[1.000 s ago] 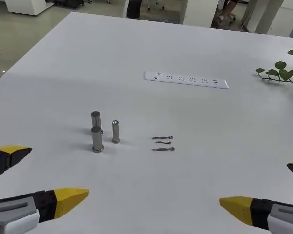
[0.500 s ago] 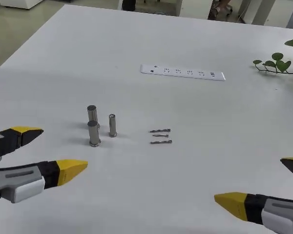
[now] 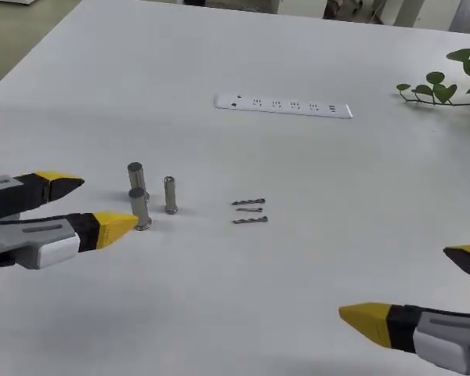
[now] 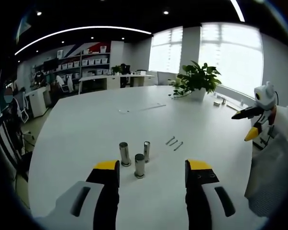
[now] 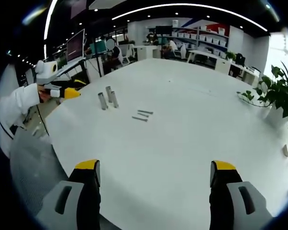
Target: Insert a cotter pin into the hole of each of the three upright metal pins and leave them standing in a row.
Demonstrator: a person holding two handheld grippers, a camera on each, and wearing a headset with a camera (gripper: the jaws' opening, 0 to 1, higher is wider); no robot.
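My left gripper (image 3: 110,202) wide, just left of pins (image 3: 139,207), probably to steady one; right gripper (image 3: 393,282) wide, empty, likely for cotter pins (image 3: 249,211).

Head view: above the near edge of the surface (image 3: 313,157), looking forward and down.
Left gripper view: low, near left, facing right along the left tongs (image 4: 152,166); metal pins (image 4: 139,166) close ahead.
Right gripper view: low, near right, facing left; same pins well off.
Shared: metal pins and cotter pins (image 3: 251,210), all three views.
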